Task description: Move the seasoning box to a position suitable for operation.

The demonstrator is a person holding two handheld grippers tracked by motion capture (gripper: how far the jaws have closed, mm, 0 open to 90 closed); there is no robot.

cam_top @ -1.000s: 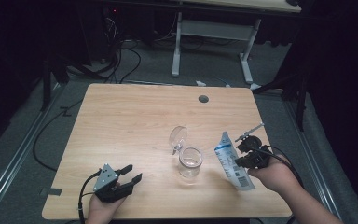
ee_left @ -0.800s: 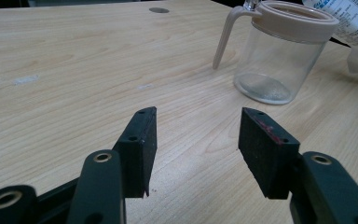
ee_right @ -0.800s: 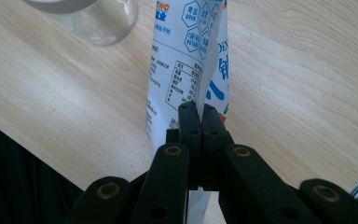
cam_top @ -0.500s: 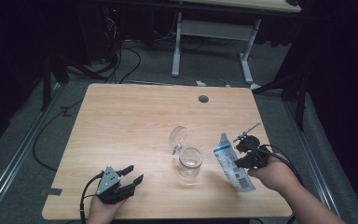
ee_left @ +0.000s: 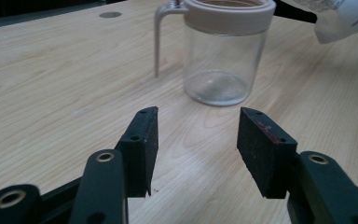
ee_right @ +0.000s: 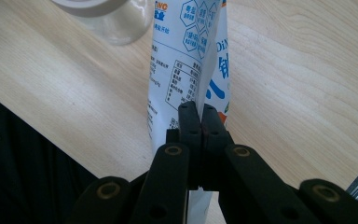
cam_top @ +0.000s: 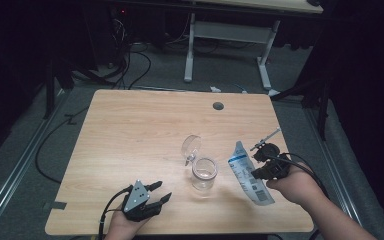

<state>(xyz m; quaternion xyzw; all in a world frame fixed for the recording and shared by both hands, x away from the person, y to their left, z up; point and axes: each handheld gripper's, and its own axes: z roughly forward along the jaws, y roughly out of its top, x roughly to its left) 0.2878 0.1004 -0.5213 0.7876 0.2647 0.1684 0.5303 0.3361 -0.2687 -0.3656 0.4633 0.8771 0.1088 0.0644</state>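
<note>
The white printed pouch [cam_top: 249,175] was pinched flat between the jaws of the right hand-held gripper [cam_top: 258,161] and hung slanted over the right part of the table [cam_top: 130,130], just beside the clear glass jar [cam_top: 203,173]. In the right gripper view the pouch [ee_right: 186,60] rose from the clamped jaws with the jar [ee_right: 107,16] beyond it. The jar stood upright near the table's middle, its hinged lid [cam_top: 191,147] flipped open behind it. The left hand-held gripper [cam_top: 161,192] sat at the near left edge, jaws apart with nothing between them, having just been closing slightly, and pointed toward the jar [ee_left: 223,51].
</note>
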